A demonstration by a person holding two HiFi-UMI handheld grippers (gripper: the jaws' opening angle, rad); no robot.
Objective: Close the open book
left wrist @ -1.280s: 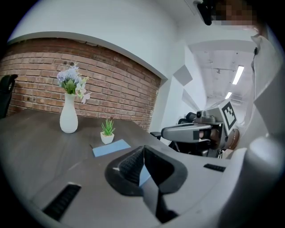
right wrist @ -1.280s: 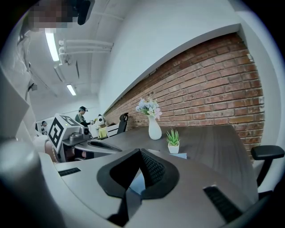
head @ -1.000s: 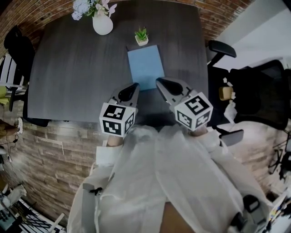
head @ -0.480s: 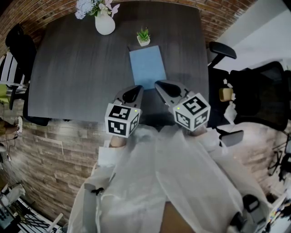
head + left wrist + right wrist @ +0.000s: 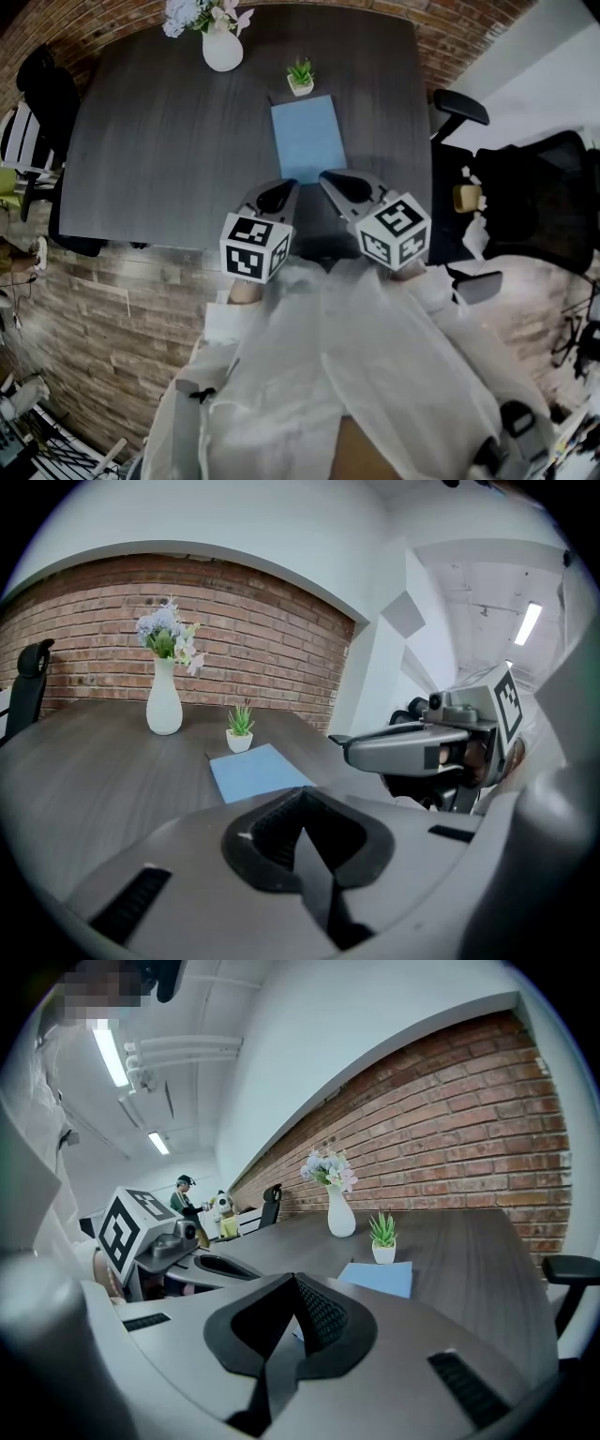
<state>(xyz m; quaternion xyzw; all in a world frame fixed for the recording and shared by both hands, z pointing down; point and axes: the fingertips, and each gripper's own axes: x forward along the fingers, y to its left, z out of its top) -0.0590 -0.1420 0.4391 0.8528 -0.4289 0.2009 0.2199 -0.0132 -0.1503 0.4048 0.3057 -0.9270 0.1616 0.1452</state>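
White sleeves (image 5: 281,375): pale cloth on the person's arms, nearest of all, with one hand tucked behind each marker cube.
Left tool (image 5: 283,189): held over the near part of the table and tipped downward toward the book. Its jaws are pressed together with nothing between them.
Right tool (image 5: 330,179): just beside the left tool, their tips near each other but apart. Its jaws are also pressed together and empty, and it tips downward more gently.
Table (image 5: 159,159): a dark grey wood-grain top that carries everything else named here.
Book (image 5: 308,139): blue and lying flat on the table just beyond the two tool tips, right of the table's middle. One plain blue cover faces up with no pages showing, so it looks closed. Neither tool touches it.
Potted plant (image 5: 300,77): a small green plant in a white pot, just past the book's far edge, toward its left corner.
Vase (image 5: 222,47): white, upright, holding pale flowers. It stands farther back and left of the plant, near the table's far edge and well apart from the book.
Chairs: a black chair (image 5: 42,89) stands at the table's left end, and black office chairs (image 5: 539,187) stand off its right side.
Brick wall (image 5: 262,630): red-brown brick behind the table's far edge.
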